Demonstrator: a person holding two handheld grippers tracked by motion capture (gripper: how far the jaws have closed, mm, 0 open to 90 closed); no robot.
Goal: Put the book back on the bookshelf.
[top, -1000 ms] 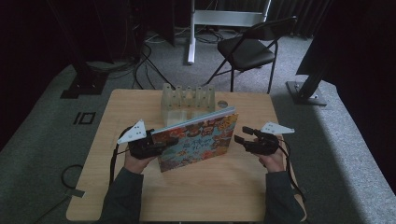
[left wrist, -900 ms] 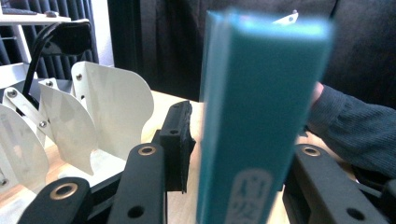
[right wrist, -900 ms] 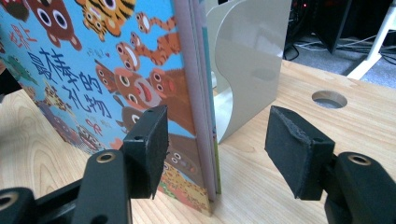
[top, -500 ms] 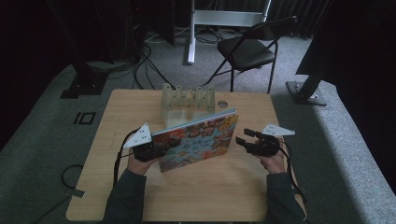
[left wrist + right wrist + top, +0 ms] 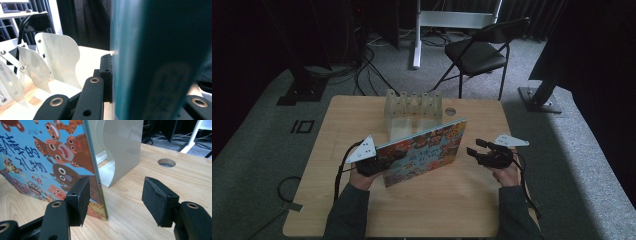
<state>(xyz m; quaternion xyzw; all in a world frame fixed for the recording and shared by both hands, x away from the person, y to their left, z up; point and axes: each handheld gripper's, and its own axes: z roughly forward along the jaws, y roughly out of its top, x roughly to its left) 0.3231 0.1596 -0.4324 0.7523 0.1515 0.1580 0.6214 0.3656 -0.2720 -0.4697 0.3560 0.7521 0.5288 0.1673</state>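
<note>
Thin picture book with a blue cover of cartoon animals (image 5: 424,152), stood on edge on the pale wooden tabletop (image 5: 452,200), leaning just in front of the white slotted metal rack (image 5: 412,107). Left hand-held gripper (image 5: 384,162) clamped on the book's left end, jaws just closed onto it. Right hand-held gripper (image 5: 476,148) just off the book's right edge, 2 jaws apart, holding nothing. Black folding chair (image 5: 479,52) beyond the tabletop.

Book (image 5: 160,60): in the left gripper view we see it as a dark teal blur, cut off at top and right; it hides the far jaw
Book cover (image 5: 50,157): cropped by top and left edges; we cannot read its title
Rack (image 5: 57,62): its left dividers are cut off
</note>
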